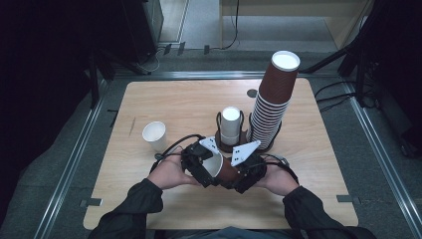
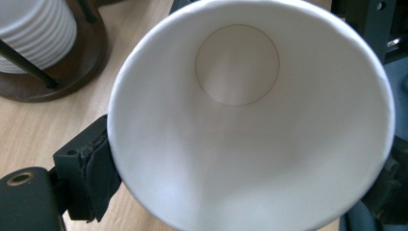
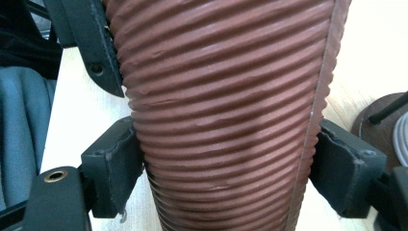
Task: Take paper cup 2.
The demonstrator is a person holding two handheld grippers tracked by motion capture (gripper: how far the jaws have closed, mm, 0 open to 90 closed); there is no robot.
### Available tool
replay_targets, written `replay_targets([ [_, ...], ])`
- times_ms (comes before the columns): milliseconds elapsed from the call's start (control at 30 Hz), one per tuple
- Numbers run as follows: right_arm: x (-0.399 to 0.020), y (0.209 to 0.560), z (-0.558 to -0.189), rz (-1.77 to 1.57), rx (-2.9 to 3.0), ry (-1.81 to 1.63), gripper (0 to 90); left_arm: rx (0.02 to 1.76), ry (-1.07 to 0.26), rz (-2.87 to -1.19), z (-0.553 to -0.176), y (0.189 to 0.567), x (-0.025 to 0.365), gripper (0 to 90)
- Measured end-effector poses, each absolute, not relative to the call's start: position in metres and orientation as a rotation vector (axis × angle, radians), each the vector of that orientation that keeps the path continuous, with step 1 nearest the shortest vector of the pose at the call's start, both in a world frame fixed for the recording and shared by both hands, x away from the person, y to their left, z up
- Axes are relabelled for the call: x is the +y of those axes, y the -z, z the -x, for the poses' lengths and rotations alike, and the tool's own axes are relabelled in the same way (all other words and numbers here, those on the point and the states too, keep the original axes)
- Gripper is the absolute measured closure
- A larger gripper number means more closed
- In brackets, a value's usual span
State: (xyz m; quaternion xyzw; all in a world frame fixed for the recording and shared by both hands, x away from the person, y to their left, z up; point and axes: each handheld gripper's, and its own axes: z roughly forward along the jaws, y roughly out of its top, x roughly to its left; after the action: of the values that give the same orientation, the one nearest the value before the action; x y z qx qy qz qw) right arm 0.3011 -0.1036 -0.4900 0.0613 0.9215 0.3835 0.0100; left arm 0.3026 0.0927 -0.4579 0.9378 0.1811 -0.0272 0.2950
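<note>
Near the front middle of the pale wooden table [image 1: 164,102], both hands hold one brown ribbed paper cup with a white inside [image 1: 221,168], lying on its side just above the tabletop, mouth turned to the left. The right gripper [image 1: 247,175] has its jaws clamped across the cup's ribbed body, a pad pressed to each side in the right gripper view [image 3: 226,115]. The left gripper [image 1: 199,167] meets the cup at its open rim: one pad [image 2: 98,168] lies against the outside of the rim, while the left gripper view looks straight down the white inside to the round bottom [image 2: 237,65]. Whether the other jaw presses from inside or stands free, I cannot tell. Held from body and rim like this, the cup seems steadied for separating it from another or turning it upright; that is a judgement.

Just beyond the hands stands a dark wooden cup holder with thin posts [image 1: 219,144], carrying a short stack of white ribbed cups [image 1: 230,124]. To its right a tall leaning stack of brown ribbed cups [image 1: 272,102] rises, close enough that a careless lift to the far right could knock it. A single white paper cup [image 1: 155,135] stands upright to the left, well apart.
</note>
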Motion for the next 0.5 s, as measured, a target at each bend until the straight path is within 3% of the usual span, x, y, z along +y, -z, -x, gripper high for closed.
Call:
replay_targets([
  [500, -0.12, 0.483, -0.309, -0.266, 2.841, -1.227, 19.2, 0.508, 0.033, -2.429, -0.302, 0.455, 0.114, 6.4],
])
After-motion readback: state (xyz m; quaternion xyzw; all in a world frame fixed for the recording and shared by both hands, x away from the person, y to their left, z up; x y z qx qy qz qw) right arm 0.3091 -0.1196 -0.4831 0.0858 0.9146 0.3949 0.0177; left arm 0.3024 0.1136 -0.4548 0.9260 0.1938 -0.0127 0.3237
